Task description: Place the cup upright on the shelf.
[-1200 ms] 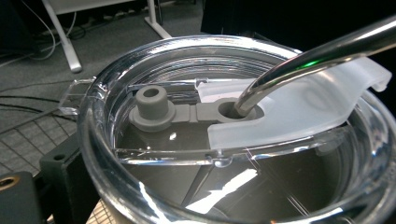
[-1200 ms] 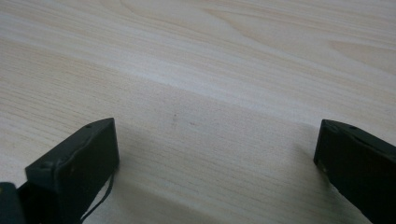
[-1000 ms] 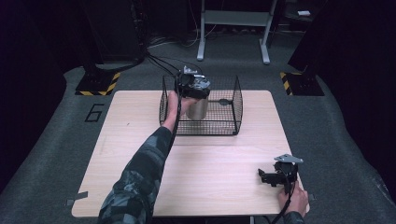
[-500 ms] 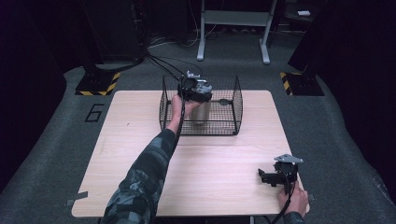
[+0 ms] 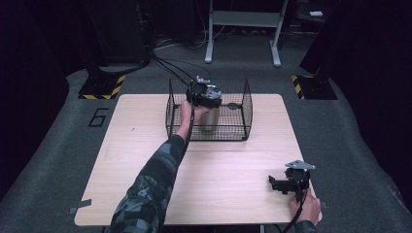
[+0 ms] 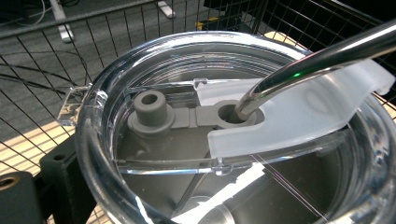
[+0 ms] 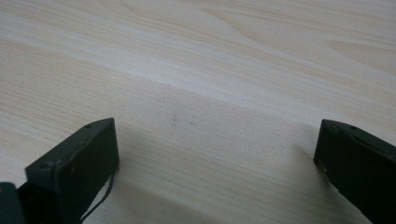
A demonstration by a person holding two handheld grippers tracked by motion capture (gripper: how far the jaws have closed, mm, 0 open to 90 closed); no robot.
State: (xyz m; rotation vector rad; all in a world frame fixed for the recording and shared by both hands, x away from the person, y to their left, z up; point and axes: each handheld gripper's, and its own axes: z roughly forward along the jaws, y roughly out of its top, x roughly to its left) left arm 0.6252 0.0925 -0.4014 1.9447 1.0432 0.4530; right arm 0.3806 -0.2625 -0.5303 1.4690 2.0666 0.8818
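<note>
Tumbler (image 5: 210, 118) was held upright inside wire basket (image 5: 243, 109), upper centre, grasped by left tool (image 5: 204, 93); right tool (image 5: 286, 183) was rested released, lower right.

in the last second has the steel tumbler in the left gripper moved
Yes. The steel tumbler with the clear lid, held by the left gripper, has gone down inside the black wire basket, lower against its rim than before.

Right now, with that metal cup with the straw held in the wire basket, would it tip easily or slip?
The tumbler is tall and narrow, so a sideways knock might tip it. Its steel wall looks smooth, perhaps slippery. The metal straw leans out through the clear lid, so it could catch the wire basket.
</note>
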